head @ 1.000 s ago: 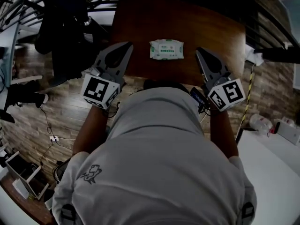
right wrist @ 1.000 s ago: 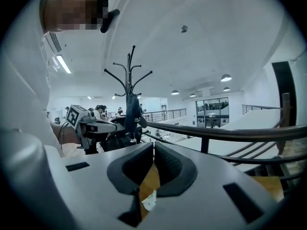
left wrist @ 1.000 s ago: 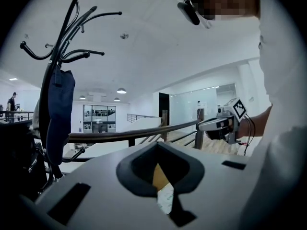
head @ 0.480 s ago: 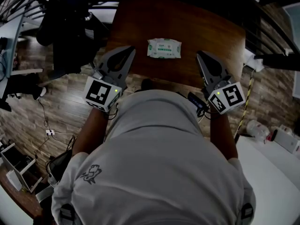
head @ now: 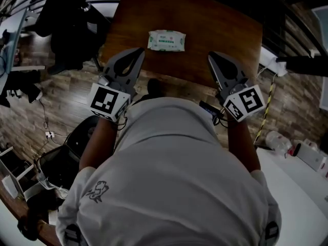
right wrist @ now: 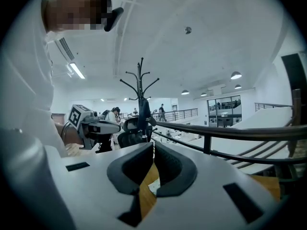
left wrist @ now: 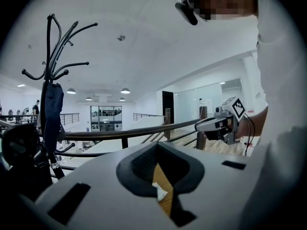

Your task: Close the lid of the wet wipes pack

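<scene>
The wet wipes pack (head: pixel 166 40), white with green print, lies flat near the front of the brown wooden table (head: pixel 220 24). Whether its lid is up I cannot tell from here. My left gripper (head: pixel 139 50) hovers at the table's near edge, just left of and nearer than the pack, jaws together and empty. At the near edge to the pack's right, my right gripper (head: pixel 211 56) is shut and empty too. A corner of the pack (left wrist: pixel 159 192) shows through the gap under the closed left gripper (left wrist: pixel 157 143). The pack (right wrist: pixel 154 186) shows likewise below the right gripper (right wrist: pixel 153 143).
A dark coat rack (left wrist: pixel 50 80) stands left of the table, and a railing (left wrist: pixel 120 134) runs behind it. An office chair (head: pixel 66 152) sits on the wooden floor at lower left. A white table (head: pixel 302 188) is at lower right.
The table and pack have slid up and left in the head view. Both grippers moved with the person and stay shut at the table's near edge.
</scene>
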